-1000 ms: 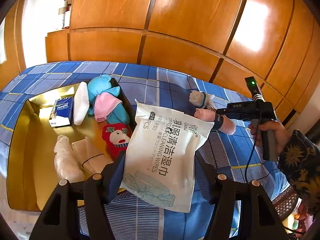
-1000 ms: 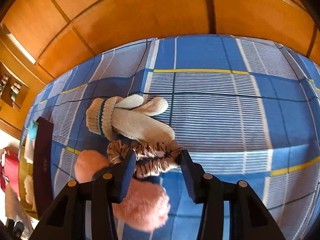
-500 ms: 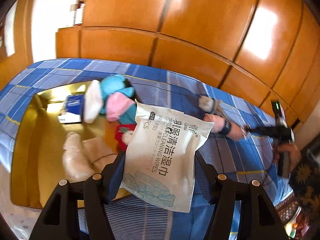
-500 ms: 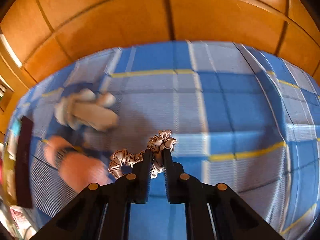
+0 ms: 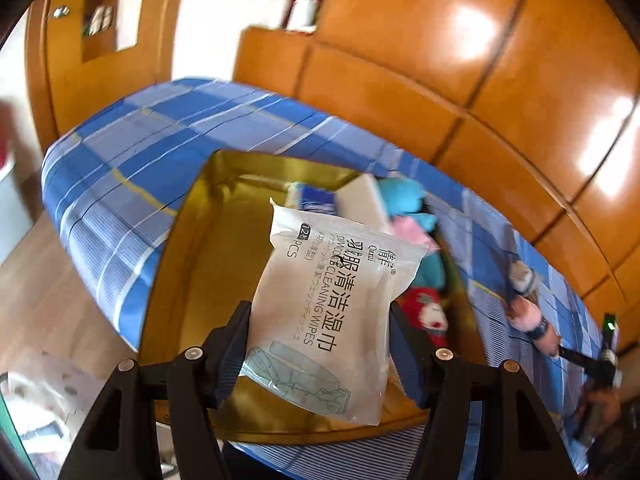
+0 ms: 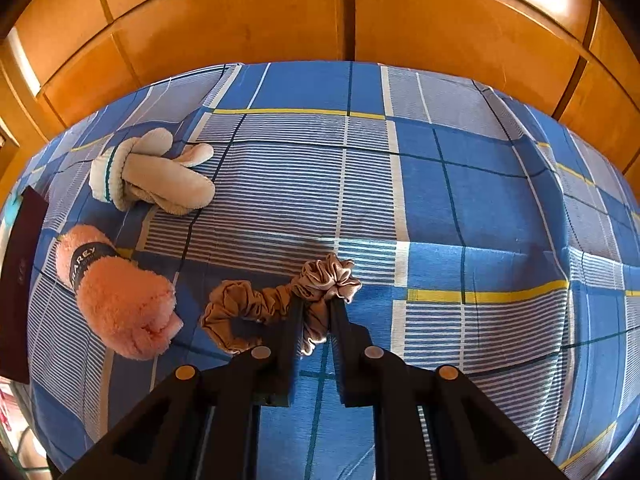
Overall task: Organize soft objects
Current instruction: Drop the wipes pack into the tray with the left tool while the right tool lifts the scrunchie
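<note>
**Wipes over the tray, scrunchie just pinched**

Left wrist view: the left gripper clamps a white pack of wipes, jaws about half spread, above the gold tray on the bed. Soft toys crowd the tray's 2 o'clock side. Next, I'd guess, lower it into the bare half and let go.

Right wrist view: the right gripper is nearly closed, pinching a tan scrunchie. Pink mitt at 9 o'clock, cream mittens at 10. Next: lift it trayward.
</note>
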`<state>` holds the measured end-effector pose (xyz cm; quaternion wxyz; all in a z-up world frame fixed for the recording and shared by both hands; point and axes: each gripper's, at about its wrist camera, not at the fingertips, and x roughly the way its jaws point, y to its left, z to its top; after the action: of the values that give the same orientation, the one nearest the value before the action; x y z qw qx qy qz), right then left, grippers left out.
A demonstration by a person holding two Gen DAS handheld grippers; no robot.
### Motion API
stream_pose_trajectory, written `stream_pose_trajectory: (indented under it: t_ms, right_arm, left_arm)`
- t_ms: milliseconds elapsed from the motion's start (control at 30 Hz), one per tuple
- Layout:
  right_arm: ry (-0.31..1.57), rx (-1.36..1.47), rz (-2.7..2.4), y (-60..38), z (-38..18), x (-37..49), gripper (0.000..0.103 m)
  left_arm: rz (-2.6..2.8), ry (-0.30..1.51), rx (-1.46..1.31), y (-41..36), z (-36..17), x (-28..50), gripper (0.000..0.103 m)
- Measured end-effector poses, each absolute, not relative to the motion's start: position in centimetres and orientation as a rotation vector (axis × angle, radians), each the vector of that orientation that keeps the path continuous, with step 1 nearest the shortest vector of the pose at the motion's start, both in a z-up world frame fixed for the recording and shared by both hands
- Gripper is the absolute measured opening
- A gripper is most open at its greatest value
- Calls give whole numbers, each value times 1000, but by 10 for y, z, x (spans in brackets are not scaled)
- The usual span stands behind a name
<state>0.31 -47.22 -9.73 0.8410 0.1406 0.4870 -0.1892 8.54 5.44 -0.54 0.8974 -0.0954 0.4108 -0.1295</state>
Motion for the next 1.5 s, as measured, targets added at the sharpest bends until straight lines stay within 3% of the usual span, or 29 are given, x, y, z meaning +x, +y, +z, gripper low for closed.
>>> stream_pose_trajectory:
  t_ms: [333, 567, 967, 1500]
  right_arm:
    - [1029, 284, -409, -474, -97, 6, 13]
    - [1028, 276, -411, -473, -97, 6, 13]
    - [1028, 221, -422, -467, -97, 8, 13]
    - [1019, 201, -440, -465, -95, 7, 11]
  left_arm:
    - [-129, 990, -226, 74, -41, 151, 67]
    - [-150, 1043, -182, 54, -56, 175, 80]
    - [-77, 816, -7, 49, -23, 108, 85]
    - [-171, 743, 13, 6, -6, 49, 86]
